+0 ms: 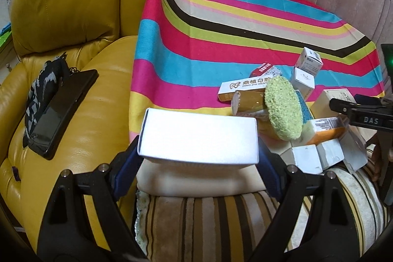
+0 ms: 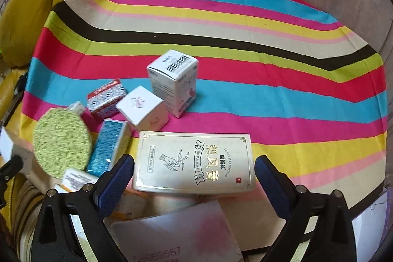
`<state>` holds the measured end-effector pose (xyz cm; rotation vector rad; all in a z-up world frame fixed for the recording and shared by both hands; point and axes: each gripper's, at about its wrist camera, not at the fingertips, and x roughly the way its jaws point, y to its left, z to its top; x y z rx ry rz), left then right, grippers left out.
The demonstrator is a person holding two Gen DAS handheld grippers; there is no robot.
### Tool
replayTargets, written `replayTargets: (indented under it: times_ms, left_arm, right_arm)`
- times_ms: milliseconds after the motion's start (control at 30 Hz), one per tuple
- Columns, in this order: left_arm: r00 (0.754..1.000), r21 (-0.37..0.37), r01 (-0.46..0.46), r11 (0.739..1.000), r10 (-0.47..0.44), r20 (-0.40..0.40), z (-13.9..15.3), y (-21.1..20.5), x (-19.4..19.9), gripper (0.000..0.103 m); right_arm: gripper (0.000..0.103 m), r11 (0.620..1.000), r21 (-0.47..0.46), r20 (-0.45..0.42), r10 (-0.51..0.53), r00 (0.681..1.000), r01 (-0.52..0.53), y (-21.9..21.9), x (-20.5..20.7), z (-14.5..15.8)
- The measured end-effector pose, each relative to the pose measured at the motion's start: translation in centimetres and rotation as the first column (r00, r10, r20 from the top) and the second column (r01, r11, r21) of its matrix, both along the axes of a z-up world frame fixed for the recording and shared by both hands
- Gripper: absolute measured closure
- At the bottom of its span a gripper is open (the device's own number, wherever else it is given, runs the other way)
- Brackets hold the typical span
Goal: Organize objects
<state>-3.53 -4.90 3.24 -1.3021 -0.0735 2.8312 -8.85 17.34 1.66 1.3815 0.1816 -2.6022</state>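
Left gripper (image 1: 197, 158) astride white box (image 1: 199, 136).

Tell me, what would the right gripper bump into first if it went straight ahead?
Probably the cream box, lying flat between the open right gripper fingers. Beyond it stand small white boxes, though depth is hard to judge.

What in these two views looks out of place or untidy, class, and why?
The small boxes lie jumbled at the near edge of the striped cloth, tilted and overlapping. A green sponge leans on edge against them. On the yellow sofa, a black phone rests half on a knitted item, apart from the pile.
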Motion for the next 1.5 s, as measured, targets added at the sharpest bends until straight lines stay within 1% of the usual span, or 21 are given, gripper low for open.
replayTargets:
  times_ms: [167, 333, 500, 700, 933, 1133, 1500]
  left_arm:
    - [1.0, 0.017, 0.029, 0.999, -0.028, -0.01, 0.5, 1.2, 0.4, 0.015]
    - [0.998, 0.029, 0.06, 0.998, -0.059, -0.029, 1.1, 2.8, 0.8, 0.015]
    - [0.996, 0.028, 0.083, 0.996, -0.082, -0.041, 1.6, 4.3, 1.0, 0.015]
    - [0.993, 0.023, 0.099, 0.995, -0.098, -0.063, 2.1, 5.8, 1.4, 0.016]
    - [0.988, 0.017, 0.139, 0.99, -0.137, -0.075, 2.5, 8.6, 1.6, 0.016]
    - [0.978, 0.004, 0.193, 0.981, -0.192, -0.078, 2.8, 11.8, 1.9, 0.016]
    - [0.956, 0.007, 0.286, 0.958, -0.285, -0.071, 3.1, 16.9, 2.2, 0.016]
  right_arm:
    - [0.001, 1.0, 0.013, 0.041, -0.005, 0.999, 0.004, -0.2, -0.7, -0.9]
    - [0.002, 1.0, 0.001, 0.053, -0.001, 0.999, 0.001, -0.2, -1.1, -1.3]
    - [0.003, 1.0, 0.005, 0.037, 0.003, 0.999, -0.003, -0.4, -0.7, -1.1]
    - [0.003, 1.0, -0.019, -0.019, -0.022, 1.0, 0.021, 0.4, 0.1, 0.2]
    - [0.003, 0.996, -0.047, -0.085, -0.075, 0.994, 0.071, 2.8, 2.0, 1.8]
    - [0.003, 0.99, -0.072, -0.113, -0.126, 0.986, 0.118, 5.7, 4.1, 2.7]
    - [0.003, 0.97, -0.097, -0.089, -0.232, 0.969, 0.223, 11.5, 6.9, 2.7]
